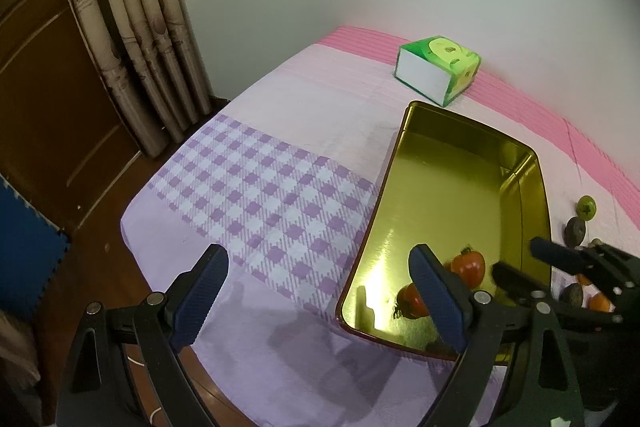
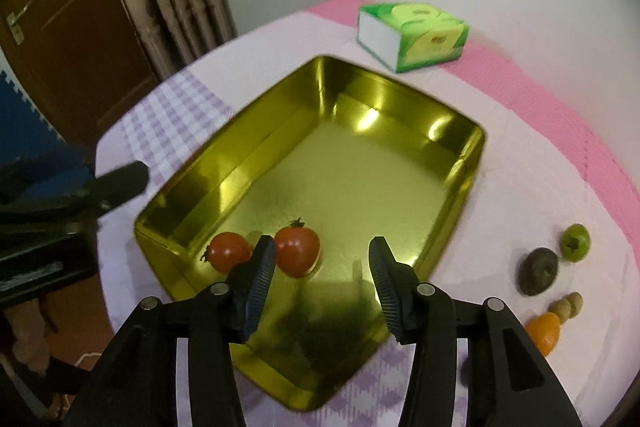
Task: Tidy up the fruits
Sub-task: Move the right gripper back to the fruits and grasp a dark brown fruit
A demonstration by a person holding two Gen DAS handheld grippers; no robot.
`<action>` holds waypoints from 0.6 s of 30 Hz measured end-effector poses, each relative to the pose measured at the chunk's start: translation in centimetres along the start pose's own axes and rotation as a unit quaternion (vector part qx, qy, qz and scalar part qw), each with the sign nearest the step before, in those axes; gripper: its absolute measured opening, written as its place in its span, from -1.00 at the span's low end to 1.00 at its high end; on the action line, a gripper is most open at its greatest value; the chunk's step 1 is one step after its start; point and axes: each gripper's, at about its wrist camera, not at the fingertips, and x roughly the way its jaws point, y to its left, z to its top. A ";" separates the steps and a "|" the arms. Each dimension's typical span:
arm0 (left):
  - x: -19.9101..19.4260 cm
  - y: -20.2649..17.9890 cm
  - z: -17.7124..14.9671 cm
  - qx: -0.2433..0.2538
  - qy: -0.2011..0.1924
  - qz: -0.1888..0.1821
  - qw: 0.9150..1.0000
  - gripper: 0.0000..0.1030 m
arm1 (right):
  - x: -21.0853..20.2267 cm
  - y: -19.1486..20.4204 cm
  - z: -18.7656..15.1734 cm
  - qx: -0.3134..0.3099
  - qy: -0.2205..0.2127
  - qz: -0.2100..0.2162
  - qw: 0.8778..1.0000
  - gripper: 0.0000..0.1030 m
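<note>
The gold tray (image 2: 460, 183) lies in the middle of the tabletop (image 1: 280, 99) so that both hands reach it. Two red tomatoes (image 2: 297, 251) rest together at its near left corner, probably to leave room for more fruit. The right claw (image 2: 322, 287) hangs above them, partly spread and with nothing between the pads. The left claw (image 1: 316, 295) is spread wide and empty beside the tray's left edge. Near the right edge of the tabletop wait the green fruit (image 2: 575, 242), the dark fruit (image 2: 538, 271) and the orange fruit (image 2: 543, 331).
</note>
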 end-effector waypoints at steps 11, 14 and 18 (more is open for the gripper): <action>-0.3 -1.0 -0.1 0.022 -0.006 -0.005 1.000 0.74 | -6.7 -6.5 -5.2 0.043 -0.022 -0.051 0.998 -0.02; -0.4 -1.2 -0.2 0.026 -0.006 -0.006 1.000 0.74 | -8.3 -9.2 -7.6 0.069 -0.017 -0.072 0.995 -0.02; -0.5 -1.5 -0.3 0.033 -0.007 -0.005 0.999 0.74 | -9.8 -12.0 -10.7 0.101 -0.005 -0.091 0.991 -0.02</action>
